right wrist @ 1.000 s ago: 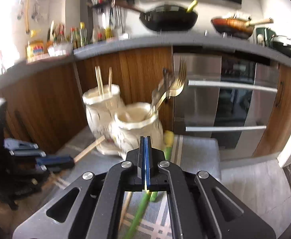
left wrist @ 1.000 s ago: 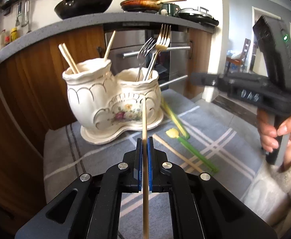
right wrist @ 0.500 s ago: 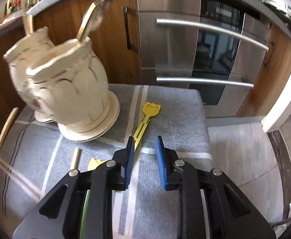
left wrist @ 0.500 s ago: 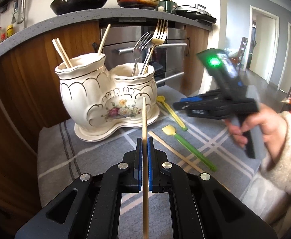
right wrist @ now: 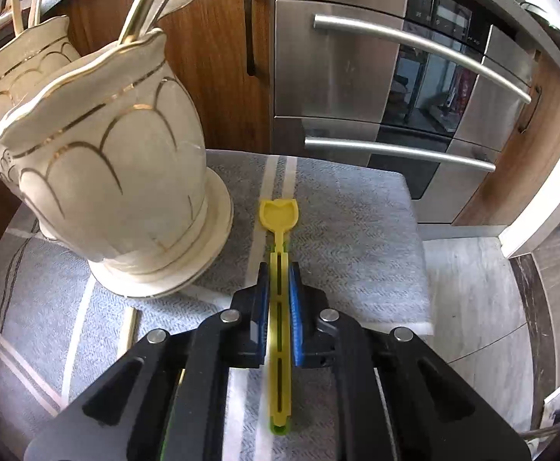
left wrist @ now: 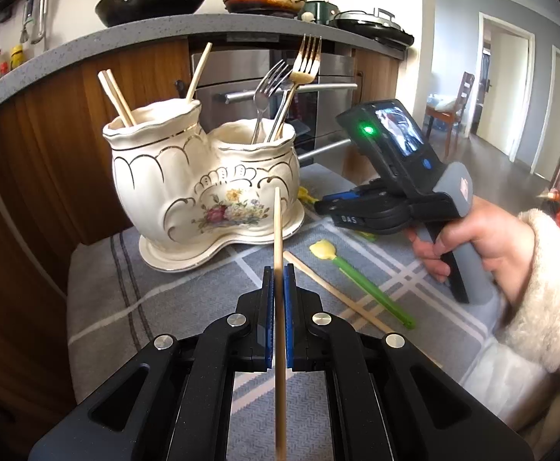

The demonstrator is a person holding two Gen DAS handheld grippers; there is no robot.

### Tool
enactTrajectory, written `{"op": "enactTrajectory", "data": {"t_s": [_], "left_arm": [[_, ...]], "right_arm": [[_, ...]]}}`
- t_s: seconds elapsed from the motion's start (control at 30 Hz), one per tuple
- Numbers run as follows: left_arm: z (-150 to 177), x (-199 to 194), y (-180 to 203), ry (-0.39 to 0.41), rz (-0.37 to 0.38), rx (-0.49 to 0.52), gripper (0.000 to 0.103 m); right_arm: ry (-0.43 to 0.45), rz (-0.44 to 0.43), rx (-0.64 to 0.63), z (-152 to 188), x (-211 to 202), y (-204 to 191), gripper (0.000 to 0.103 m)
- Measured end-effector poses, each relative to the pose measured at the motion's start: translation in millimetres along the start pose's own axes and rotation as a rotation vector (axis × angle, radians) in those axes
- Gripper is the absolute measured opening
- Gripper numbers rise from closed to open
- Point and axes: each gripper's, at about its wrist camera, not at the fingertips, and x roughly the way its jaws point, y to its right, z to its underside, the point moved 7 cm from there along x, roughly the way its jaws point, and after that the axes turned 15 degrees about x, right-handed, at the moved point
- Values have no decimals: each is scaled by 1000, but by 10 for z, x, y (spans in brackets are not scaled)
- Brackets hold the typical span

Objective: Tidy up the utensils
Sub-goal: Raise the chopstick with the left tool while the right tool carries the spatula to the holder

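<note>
Closing on the yellow utensil point(right wrist: 279, 307) at frame centre, right gripper point(right wrist: 279, 274) works beside the ceramic holder point(right wrist: 99, 161) at left; left gripper point(left wrist: 278, 272) clamps a chopstick point(left wrist: 278, 269), holder directly behind it.

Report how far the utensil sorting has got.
Done: chopsticks and forks stand in the ceramic holder. In hand: the left claw grips a chopstick; the right claw is closing around the yellow spoon. Left: a green-handled spoon and a chopstick on the cloth.

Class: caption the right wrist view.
Right gripper closing on a yellow plastic spoon lying beside the ceramic utensil holder.
</note>
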Motion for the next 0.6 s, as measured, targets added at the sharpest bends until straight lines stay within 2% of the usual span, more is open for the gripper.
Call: {"op": "enactTrajectory", "data": {"t_s": [0.17,0.4,0.5,0.6], "left_arm": [[-57,-98,-14,43,-13,2,5],[-314,-481,-223,199,-108,-21,5],[-461,-612,-384,260,-143,-42,5],[-645,-666,-648,326,-183,-84,5]], "right_arm": [[58,-90,24,27,-422,7,9],[263,-379,34,-110,-1459,-218,9],[340,-477,32,-226,-1731,-356,9],[400,-526,49,-443,-1752,-522,9]]}}
